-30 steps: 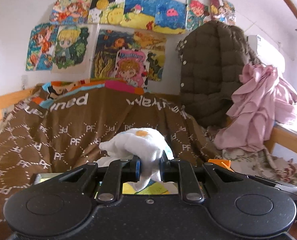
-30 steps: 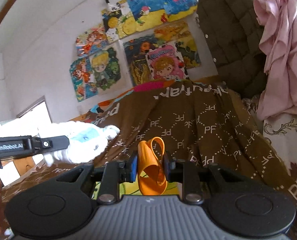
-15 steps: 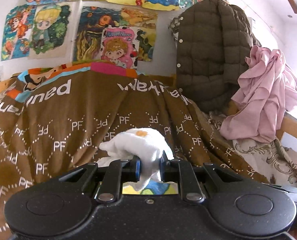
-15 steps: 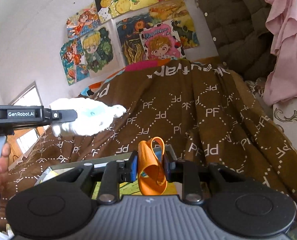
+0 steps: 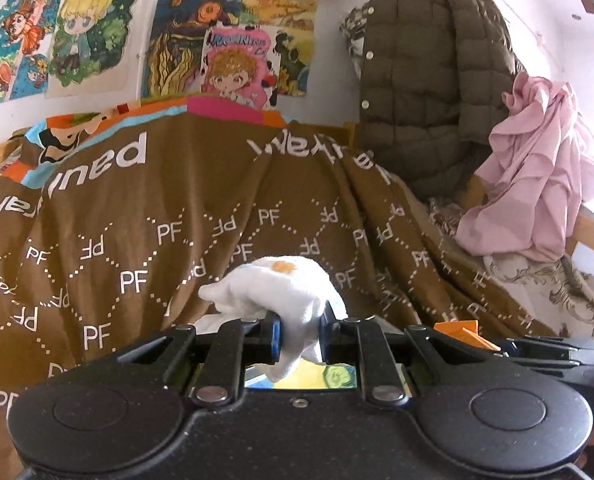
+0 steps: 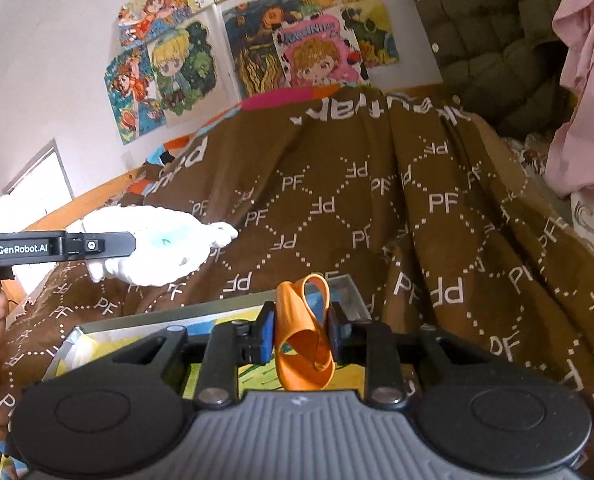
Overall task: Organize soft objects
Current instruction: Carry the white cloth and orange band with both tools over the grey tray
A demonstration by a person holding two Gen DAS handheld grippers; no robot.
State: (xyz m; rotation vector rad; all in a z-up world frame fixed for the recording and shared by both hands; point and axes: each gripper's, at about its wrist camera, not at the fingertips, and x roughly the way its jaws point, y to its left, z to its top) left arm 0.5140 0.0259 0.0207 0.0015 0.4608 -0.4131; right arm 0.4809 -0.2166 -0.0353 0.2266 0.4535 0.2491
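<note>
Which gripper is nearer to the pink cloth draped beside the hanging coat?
Right. The right gripper, holding an orange piece, sits on the pink cloth's side; the left gripper, clamping a white sock, is farther away.

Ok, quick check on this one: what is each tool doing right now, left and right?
Left tool: shut on the white plush toy with an orange spot.
Right tool: shut on the folded orange rubbery piece.

Ahead of both hand-held grippers: brown blanket point(image 5: 225, 208) mounded high, blocks low forward path. Air above mound open up to postered wall point(image 5: 145, 36). Right of left hand-held gripper point(image 5: 300, 334): quilted jacket point(image 5: 429, 76) and pink cloth point(image 5: 537, 176) crowd bedside. Left of right hand-held gripper point(image 6: 301, 330): left hand-held gripper with white plush point(image 6: 157, 244) occupies space.
</note>
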